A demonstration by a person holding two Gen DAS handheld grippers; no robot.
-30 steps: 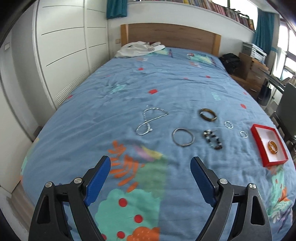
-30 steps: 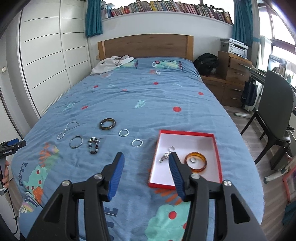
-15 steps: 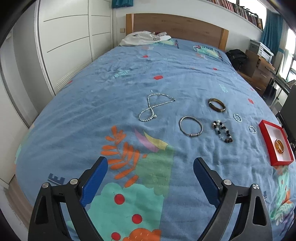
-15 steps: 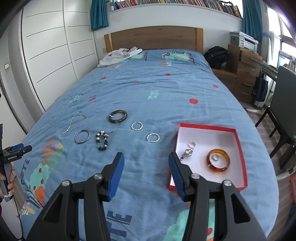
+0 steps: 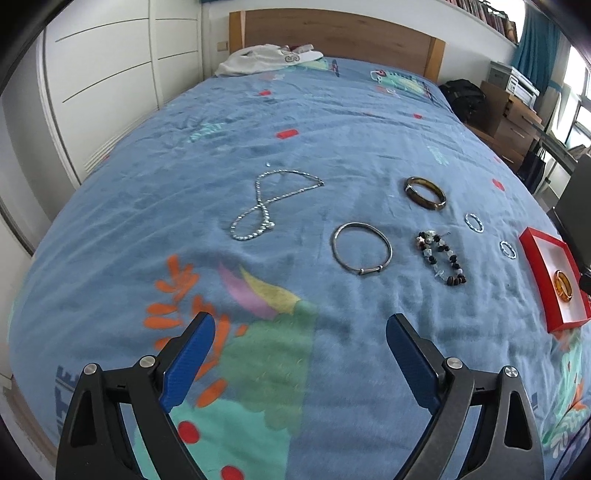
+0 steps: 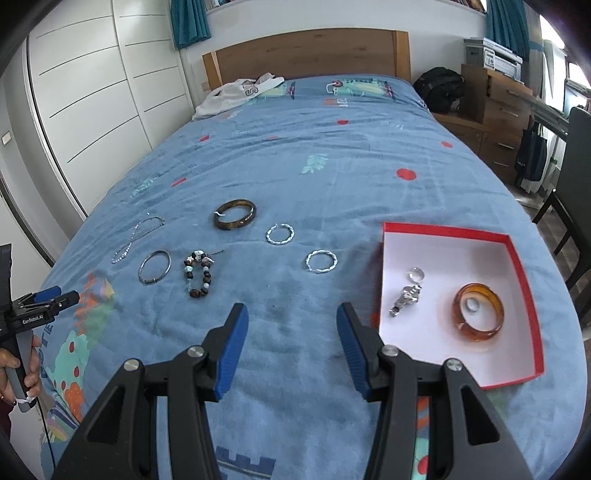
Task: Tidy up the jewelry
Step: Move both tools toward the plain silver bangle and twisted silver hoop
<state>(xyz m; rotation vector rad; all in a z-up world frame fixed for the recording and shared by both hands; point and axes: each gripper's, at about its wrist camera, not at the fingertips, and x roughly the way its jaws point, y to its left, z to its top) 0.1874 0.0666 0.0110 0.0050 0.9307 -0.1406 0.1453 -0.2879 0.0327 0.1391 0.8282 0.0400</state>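
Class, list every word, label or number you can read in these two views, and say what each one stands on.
"GenRobot.AI": on the left gripper, seen from the right wrist view.
"S": on the white garment by the headboard; the rest is folded away.
Large blue letters on the bedspread at the near edge: cut off, unreadable.
Book spines on the shelf: too small.

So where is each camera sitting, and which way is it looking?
Left wrist: sits on the left claw, looking down over the bed toward the headboard; only its two open blue fingers show.
Right wrist: sits on the right claw, facing the same way, nearer the red box; its fingers, the left claw and a hand show.
Shared: silver bangle, bead bracelet, necklace, orange bangle.
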